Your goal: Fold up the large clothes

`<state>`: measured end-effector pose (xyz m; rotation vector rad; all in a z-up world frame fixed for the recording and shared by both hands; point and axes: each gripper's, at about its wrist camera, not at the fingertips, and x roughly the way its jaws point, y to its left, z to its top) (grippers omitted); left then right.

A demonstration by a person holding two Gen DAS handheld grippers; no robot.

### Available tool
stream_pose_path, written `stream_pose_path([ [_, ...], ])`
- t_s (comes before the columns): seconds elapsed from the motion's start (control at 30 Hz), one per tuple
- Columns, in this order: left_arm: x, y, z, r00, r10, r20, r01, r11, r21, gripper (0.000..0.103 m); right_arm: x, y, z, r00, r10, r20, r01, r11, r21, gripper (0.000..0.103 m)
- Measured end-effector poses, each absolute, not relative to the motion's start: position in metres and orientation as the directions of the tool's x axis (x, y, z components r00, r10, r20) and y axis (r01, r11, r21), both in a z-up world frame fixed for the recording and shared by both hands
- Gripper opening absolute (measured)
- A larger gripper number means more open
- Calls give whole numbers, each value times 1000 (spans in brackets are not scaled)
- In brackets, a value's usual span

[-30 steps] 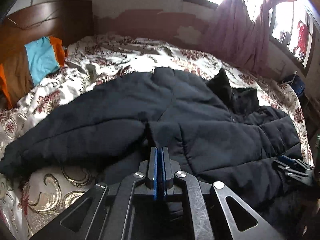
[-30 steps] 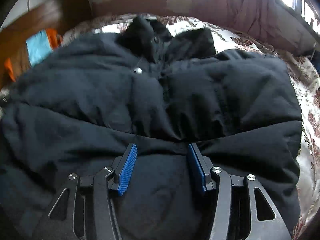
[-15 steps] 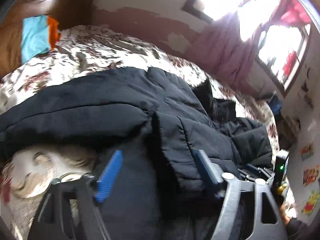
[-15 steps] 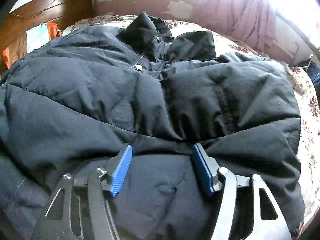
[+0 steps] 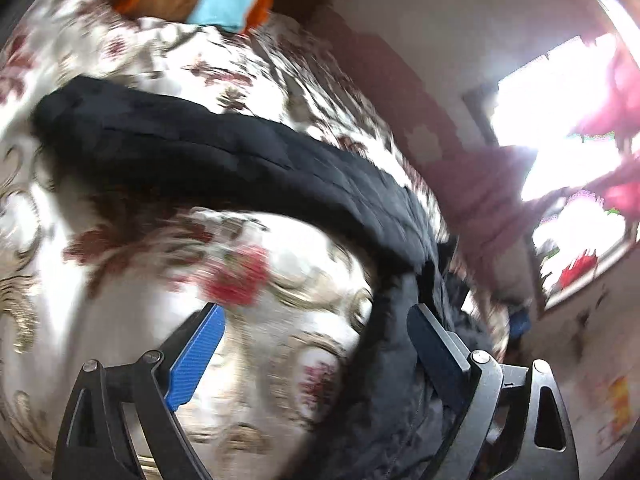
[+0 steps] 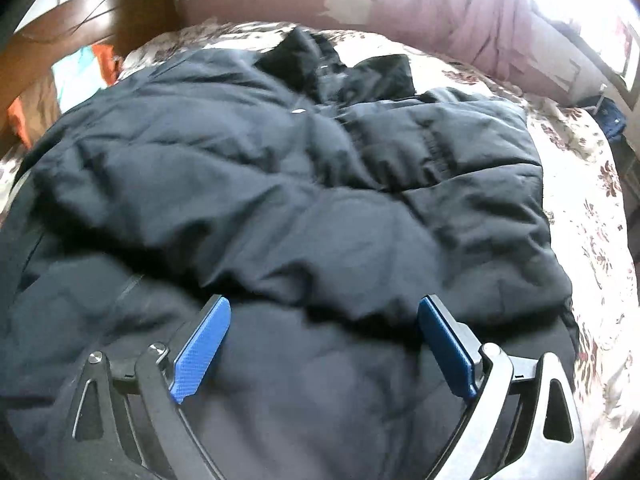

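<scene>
A large black padded jacket (image 6: 280, 184) lies spread on a flowered bedspread (image 6: 592, 240), collar toward the far wall. In the right wrist view my right gripper (image 6: 324, 312) hovers over the jacket's lower part, its jaws opening wide, with fabric below the blue pads (image 6: 200, 352) but nothing pinched. In the blurred, rolled left wrist view the jacket's sleeve (image 5: 224, 160) runs across the bed as a dark band. My left gripper (image 5: 316, 320) is over the bedspread (image 5: 280, 280) at the jacket's side edge, its jaws opening, holding nothing.
A wooden headboard (image 6: 92, 12) with an orange, brown and blue cushion (image 6: 72, 76) stands at the back left. A bright window (image 5: 560, 132) with pink curtains (image 6: 460, 20) fills the right wall. A blue object (image 6: 610, 120) sits beyond the bed's right side.
My left gripper went from shut to wide open, let go of the jacket, rolled and swung left off it over the bedspread. My right gripper opened wider and drew back a little.
</scene>
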<state>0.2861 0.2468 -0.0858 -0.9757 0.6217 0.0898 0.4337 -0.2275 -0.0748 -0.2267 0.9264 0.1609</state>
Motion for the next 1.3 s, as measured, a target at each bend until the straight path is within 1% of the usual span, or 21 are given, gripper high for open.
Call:
stream_pose_path([
  [0.1,270,276,-104,868,-179,-464,-330,491,-806,93,424,-206,-61,593,53,-803,-273,952,-138,93],
  [0.13,268,286,-110,875,-163,-455,-339,463,-819,93,422,-198,-57,596,61,-800,-279,951,-135,93],
  [0.23,276,315,-123,860,-125,-494,-410,407,-816,95,430,-174,-43,597,100,-796,-278,957,-88,94],
  [0.37,296,346,-141,862,-135,-489,-423,340,-840,95,456,-139,-35,599,153,-786,-229,973,14,94],
  [0.5,316,363,-159,876,-132,-463,-422,254,-870,95,485,-108,-37,603,186,-776,-191,978,86,94],
  [0.63,330,372,-174,885,-114,-452,-429,182,-885,95,505,-73,-43,611,184,-770,-191,978,82,94],
  [0.8,331,382,-182,918,-122,-376,-369,79,-926,95,519,-35,-54,612,159,-774,-214,976,31,94],
  [0.87,323,388,-186,931,-102,-351,-352,15,-936,93,519,-28,-60,617,138,-775,-214,977,4,95],
  [0.9,320,391,-187,932,-82,-353,-356,-16,-935,91,517,-25,-63,628,123,-769,-209,978,-14,96],
  [0.97,319,393,-185,928,-63,-367,-369,-21,-929,79,512,-24,-64,651,111,-751,-201,979,-30,99],
  [1.0,319,395,-185,928,-54,-368,-369,-17,-929,75,512,-25,-64,653,113,-749,-200,979,-27,100],
  [1.07,317,398,-185,931,-43,-363,-364,-26,-931,52,511,-28,-64,648,121,-752,-200,980,-16,101],
  [1.1,316,400,-186,933,-38,-358,-360,-30,-933,46,511,-30,-62,642,123,-757,-202,979,-13,101],
  [1.13,318,402,-186,932,-28,-362,-363,-24,-932,32,511,-31,-61,638,120,-760,-204,979,-16,101],
  [1.17,319,404,-184,929,-14,-370,-370,-10,-929,16,510,-31,-57,639,110,-761,-205,978,-31,101],
  [1.2,318,405,-181,927,3,-374,-374,9,-927,11,507,-32,-53,650,99,-753,-204,978,-47,101],
  [1.3,313,405,-162,948,50,-314,-317,85,-945,8,490,-40,-31,711,103,-696,-216,973,-78,101],
])
